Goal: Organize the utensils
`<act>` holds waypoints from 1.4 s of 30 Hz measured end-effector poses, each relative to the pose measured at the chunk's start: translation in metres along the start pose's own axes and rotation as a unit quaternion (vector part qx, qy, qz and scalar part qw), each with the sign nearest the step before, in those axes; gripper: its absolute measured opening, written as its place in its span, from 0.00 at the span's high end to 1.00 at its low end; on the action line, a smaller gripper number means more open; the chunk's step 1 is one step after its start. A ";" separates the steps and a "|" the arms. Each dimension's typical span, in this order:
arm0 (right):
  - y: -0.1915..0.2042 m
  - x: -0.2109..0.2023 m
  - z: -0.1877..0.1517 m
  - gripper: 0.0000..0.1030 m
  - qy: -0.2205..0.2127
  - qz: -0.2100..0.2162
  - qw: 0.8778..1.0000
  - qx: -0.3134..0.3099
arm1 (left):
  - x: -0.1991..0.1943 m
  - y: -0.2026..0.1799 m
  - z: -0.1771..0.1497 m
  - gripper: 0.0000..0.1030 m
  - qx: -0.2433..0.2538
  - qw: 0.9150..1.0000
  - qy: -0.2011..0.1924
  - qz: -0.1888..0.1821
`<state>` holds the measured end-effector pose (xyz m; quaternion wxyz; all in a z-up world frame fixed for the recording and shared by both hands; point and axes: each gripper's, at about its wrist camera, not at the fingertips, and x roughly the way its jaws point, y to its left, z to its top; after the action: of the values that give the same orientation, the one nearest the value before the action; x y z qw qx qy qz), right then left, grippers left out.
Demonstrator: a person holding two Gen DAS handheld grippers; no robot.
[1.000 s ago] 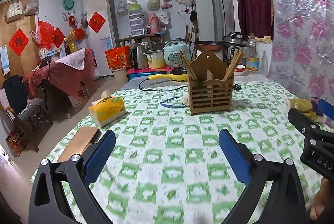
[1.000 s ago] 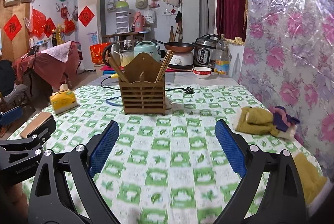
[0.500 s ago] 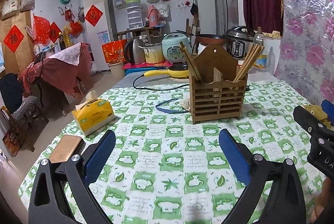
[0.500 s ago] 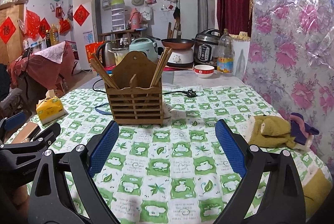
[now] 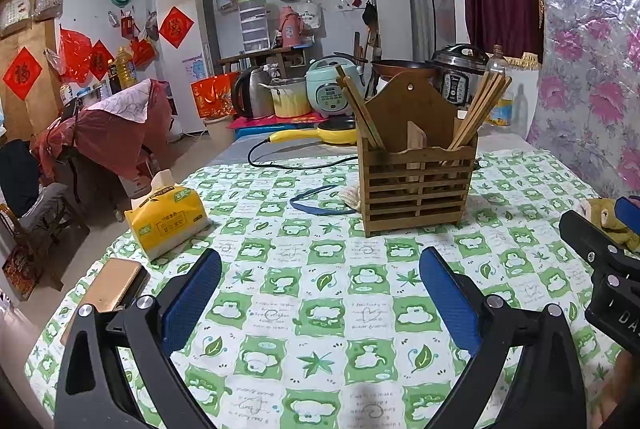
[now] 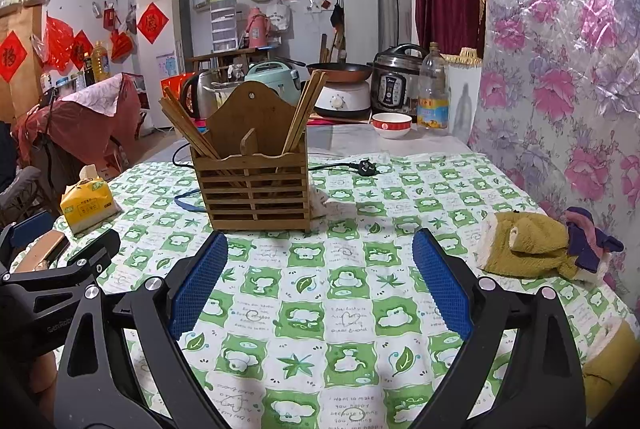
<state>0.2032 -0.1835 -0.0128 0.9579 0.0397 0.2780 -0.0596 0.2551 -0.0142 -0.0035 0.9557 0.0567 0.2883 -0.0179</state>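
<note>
A slatted wooden utensil holder (image 5: 416,185) stands on the green-checked tablecloth (image 5: 320,309); it also shows in the right wrist view (image 6: 254,185). Wooden chopsticks lean out of its left compartment (image 5: 358,109) and its right compartment (image 5: 482,109). My left gripper (image 5: 320,293) is open and empty, a short way in front of the holder. My right gripper (image 6: 320,281) is open and empty, close to the holder's front. Each gripper shows at the edge of the other's view.
A yellow tissue pack (image 5: 168,217) and a tan phone-like slab (image 5: 114,283) lie at the left. A blue band (image 5: 316,199) and a black power cord (image 6: 360,167) lie by the holder. A yellow-and-purple cloth (image 6: 540,245) lies at the right. Cookers stand behind.
Both grippers have moved forward towards the wooden holder, which now looks larger and nearer in both views. Both stay open and empty.
</note>
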 end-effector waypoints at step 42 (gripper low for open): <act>-0.007 0.039 0.013 0.12 0.038 0.009 0.999 0.010 | 0.049 -0.012 0.015 0.06 0.027 0.999 0.019 -0.010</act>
<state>0.2417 -0.1951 -0.0233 0.9466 0.0540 0.3136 -0.0521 0.3027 -0.0284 -0.0196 0.9479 0.0800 0.3065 -0.0340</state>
